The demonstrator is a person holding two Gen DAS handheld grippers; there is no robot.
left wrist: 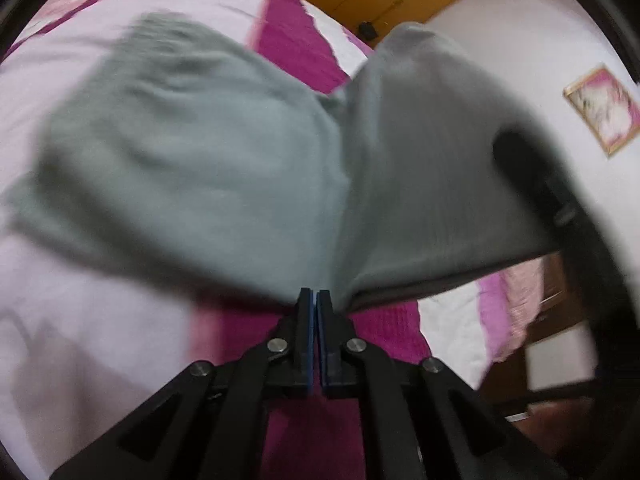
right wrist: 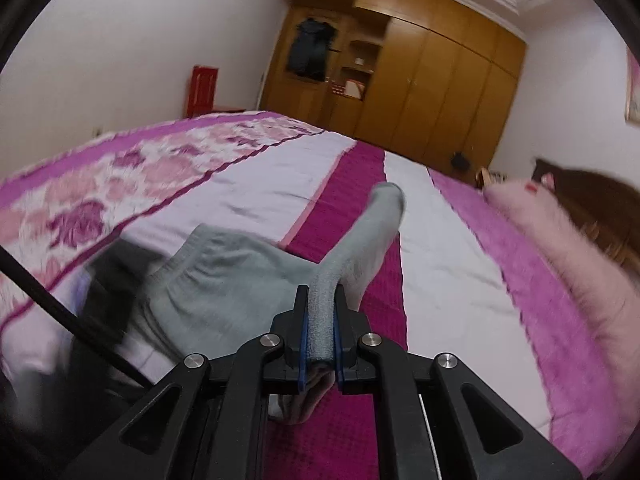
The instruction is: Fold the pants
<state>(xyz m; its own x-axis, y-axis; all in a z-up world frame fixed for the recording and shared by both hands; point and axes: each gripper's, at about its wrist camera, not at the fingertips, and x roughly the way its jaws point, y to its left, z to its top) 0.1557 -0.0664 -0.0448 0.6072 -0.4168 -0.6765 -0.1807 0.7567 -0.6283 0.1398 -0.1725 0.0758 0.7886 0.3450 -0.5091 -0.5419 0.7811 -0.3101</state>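
both grippers, left gripper (left wrist: 314, 294) & right gripper (right wrist: 320, 292), clamped on grey pants (left wrist: 192, 152) above bed (left wrist: 80, 320); recommend level edges, taut cloth, slow lay-down w/o bunching.

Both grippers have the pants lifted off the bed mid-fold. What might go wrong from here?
1. The left gripper pinches only the very edge of the pants at its jaw tips, so a tug may pull the fabric free.
2. The right gripper holds a thick bunched roll, which could leave the fold lumpy.
3. One leg trails loose across the bedspread and may land crooked. Both views are motion-blurred, which suggests fast movement.
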